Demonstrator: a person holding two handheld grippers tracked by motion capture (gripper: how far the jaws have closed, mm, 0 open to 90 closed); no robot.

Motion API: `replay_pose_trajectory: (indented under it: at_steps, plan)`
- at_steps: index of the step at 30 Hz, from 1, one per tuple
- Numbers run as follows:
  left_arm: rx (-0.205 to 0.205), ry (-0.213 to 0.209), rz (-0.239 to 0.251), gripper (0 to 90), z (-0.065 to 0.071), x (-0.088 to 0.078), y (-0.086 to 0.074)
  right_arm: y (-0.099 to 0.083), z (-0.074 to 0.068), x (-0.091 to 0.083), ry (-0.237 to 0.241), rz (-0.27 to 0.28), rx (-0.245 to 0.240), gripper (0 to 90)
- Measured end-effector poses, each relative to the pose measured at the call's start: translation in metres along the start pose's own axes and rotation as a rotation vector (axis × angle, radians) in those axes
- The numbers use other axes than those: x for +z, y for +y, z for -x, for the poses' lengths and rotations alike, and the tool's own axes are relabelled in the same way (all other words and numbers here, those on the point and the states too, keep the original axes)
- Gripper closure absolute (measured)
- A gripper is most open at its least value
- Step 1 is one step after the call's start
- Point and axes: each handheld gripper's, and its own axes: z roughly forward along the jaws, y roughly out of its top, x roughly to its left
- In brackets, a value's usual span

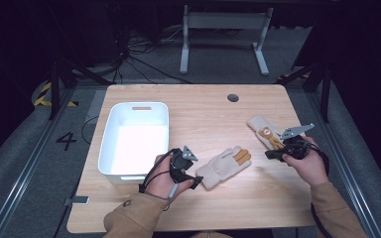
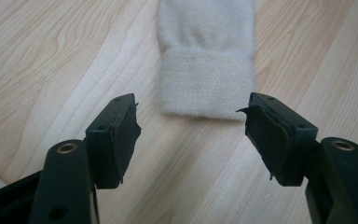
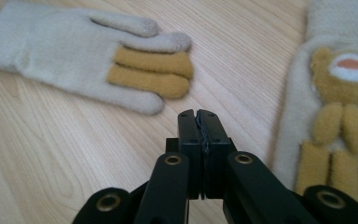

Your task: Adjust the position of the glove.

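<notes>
Two cream knit gloves lie on the wooden table (image 1: 203, 111). One glove (image 1: 225, 164) with two mustard fingers lies at the middle, its cuff (image 2: 207, 79) toward my left gripper (image 1: 196, 181). That gripper (image 2: 191, 126) is open, and the cuff edge sits just ahead of its pads, untouched. The other glove (image 1: 264, 132), with a bear face (image 3: 340, 70) on it, lies at the right. My right gripper (image 1: 270, 155) is shut on nothing and hovers over bare wood between the two gloves. In the right gripper view its tips (image 3: 199, 114) point at the middle glove's fingers (image 3: 149, 72).
A white plastic bin (image 1: 110, 130) stands at the table's left, close behind my left hand. A round cable hole (image 1: 233, 97) sits near the far edge. Beyond the table are a white desk frame (image 1: 223, 29) and floor cables.
</notes>
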Motion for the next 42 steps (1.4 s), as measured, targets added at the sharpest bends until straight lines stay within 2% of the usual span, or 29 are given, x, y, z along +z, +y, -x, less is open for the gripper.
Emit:
replay_pose_trajectory:
  at_steps: [4, 9, 15, 18, 24, 30, 35, 37, 42]
  plan:
    - [0.006, 0.004, 0.016, 35.8, 0.0, -0.003, -0.001, 0.004, -0.003, 0.0, 0.012, 0.015, -0.007, 90.0]
    - [0.009, 0.007, 0.043, 34.9, 0.001, -0.009, -0.004, 0.015, -0.008, 0.004, 0.034, 0.061, -0.022, 89.9]
    - [0.01, 0.011, 0.044, 33.6, 0.005, -0.014, -0.013, 0.035, -0.015, 0.022, 0.041, 0.076, -0.07, 89.2]
    - [0.011, 0.014, 0.049, 33.3, 0.008, -0.018, -0.016, 0.044, -0.018, 0.032, 0.062, 0.08, -0.085, 87.8]
    - [0.012, 0.015, 0.048, 32.8, 0.012, -0.021, -0.018, 0.053, -0.023, 0.049, 0.075, 0.076, -0.113, 86.7]
    - [0.013, 0.012, 0.041, 32.5, 0.012, -0.019, -0.018, 0.057, -0.026, 0.065, 0.073, 0.08, -0.111, 85.6]
    - [0.014, 0.012, 0.04, 32.3, 0.012, -0.018, -0.018, 0.057, -0.024, 0.075, 0.048, 0.087, -0.102, 85.8]
    - [0.014, 0.012, 0.038, 32.3, 0.012, -0.017, -0.019, 0.057, -0.023, 0.079, 0.037, 0.08, -0.115, 86.5]
    - [0.016, 0.018, 0.027, 32.2, 0.011, -0.015, -0.02, 0.054, -0.021, 0.085, 0.038, 0.069, -0.109, 86.7]
